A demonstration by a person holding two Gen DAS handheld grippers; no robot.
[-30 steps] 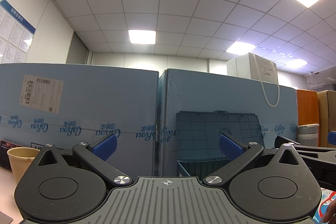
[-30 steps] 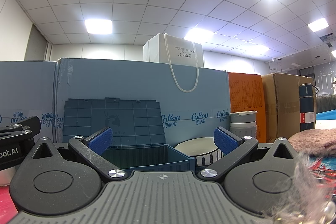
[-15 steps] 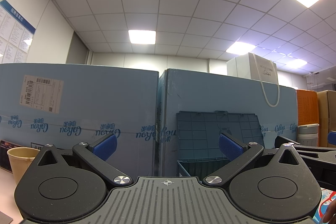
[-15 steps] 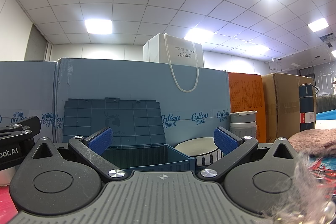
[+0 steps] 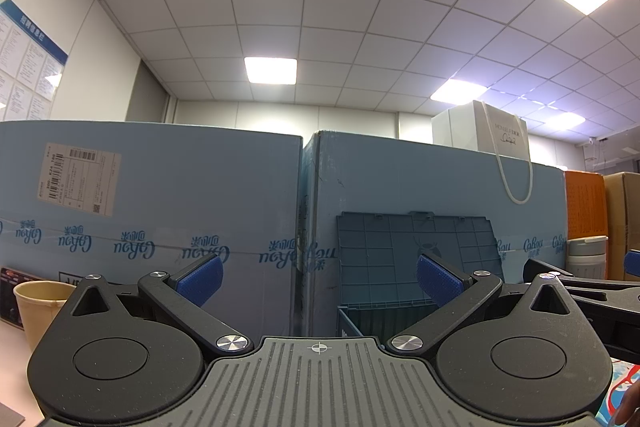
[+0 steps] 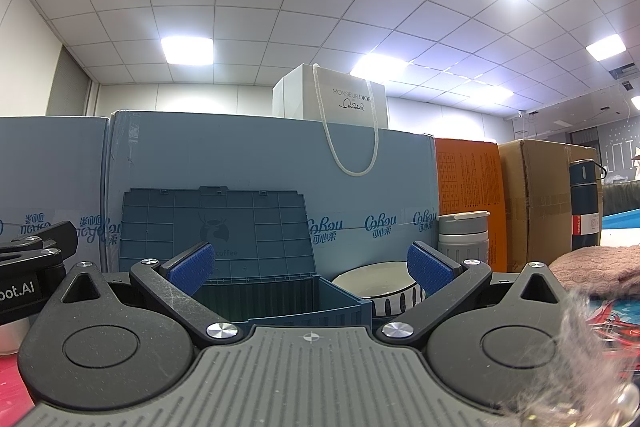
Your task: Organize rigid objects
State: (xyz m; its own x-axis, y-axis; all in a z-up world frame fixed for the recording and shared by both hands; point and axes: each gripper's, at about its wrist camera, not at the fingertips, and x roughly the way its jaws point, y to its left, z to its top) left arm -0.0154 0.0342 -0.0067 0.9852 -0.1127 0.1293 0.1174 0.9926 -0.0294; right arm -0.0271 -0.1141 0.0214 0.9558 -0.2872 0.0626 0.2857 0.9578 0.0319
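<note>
Blue storage bin (image 6: pixel 280 291), lid up, sits ahead of our right gripper (image 6: pixel 310 267); bowl (image 6: pixel 372 281) just right. Left gripper (image 5: pixel 318 277) likewise spread wide, both empty.

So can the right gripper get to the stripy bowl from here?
Probably yes. The right gripper is open and empty, and the bowl sits just ahead beside the blue crate, with nothing blocking it.

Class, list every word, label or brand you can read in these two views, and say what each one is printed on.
"MONSIEUR DIOR": white paper bag.
"coffee": raised lid of the blue crate.
"Cabau", partly mirrored: blue cartons.
"bot.AI", cut off: left gripper.
"Hot&Cold": dark flask, barely legible.
Shipping label and wall notices: too small to read.
</note>
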